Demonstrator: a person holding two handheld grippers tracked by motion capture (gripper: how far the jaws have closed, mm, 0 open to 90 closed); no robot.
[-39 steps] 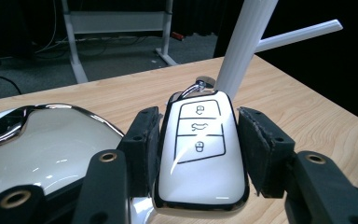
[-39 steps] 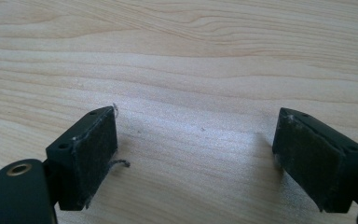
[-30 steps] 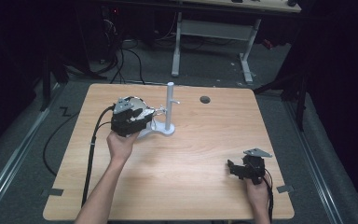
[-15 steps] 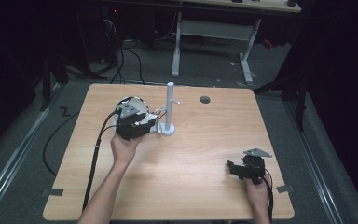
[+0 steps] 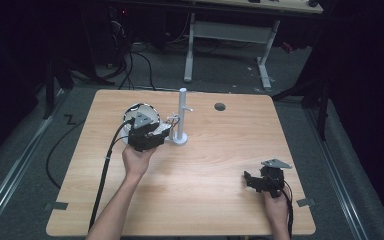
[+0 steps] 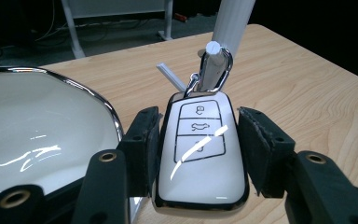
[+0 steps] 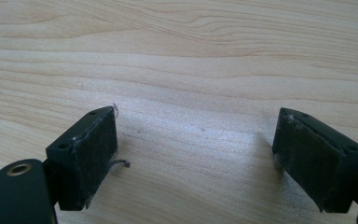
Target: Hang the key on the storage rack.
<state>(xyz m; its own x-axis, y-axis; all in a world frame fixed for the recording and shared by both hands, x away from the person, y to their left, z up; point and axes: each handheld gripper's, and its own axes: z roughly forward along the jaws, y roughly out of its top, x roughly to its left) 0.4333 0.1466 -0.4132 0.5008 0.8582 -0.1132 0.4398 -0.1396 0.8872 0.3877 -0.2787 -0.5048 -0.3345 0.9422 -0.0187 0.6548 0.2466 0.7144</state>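
High view: one wooden table, carrying one white post stand, one round white dish with a chrome rim, and one dark round hole in the tabletop near the far edge. Two grippers are present, one per hand.

Containers: the dish is the sole container on the table. In the left gripper view its glossy white interior shows reflections and no contents on the part visible; the near portion is covered by the gripper body, so that portion cannot be judged.

Left gripper: sits just beside the stand's base, with the dish directly behind it. In the left gripper view its two black pads press on either side of one white car key fob; the left pad touches the fob's edge, and the right pad sits against the opposite edge. The fob carries three button outlines on its face. One metal ring at its top is looped over a short white peg projecting from the stand's post. A second thin white peg projects beside it.

Right gripper: rests at the near right part of the table, well apart from the stand. In the right gripper view its two pads stand spread wide, with bare wood between them.
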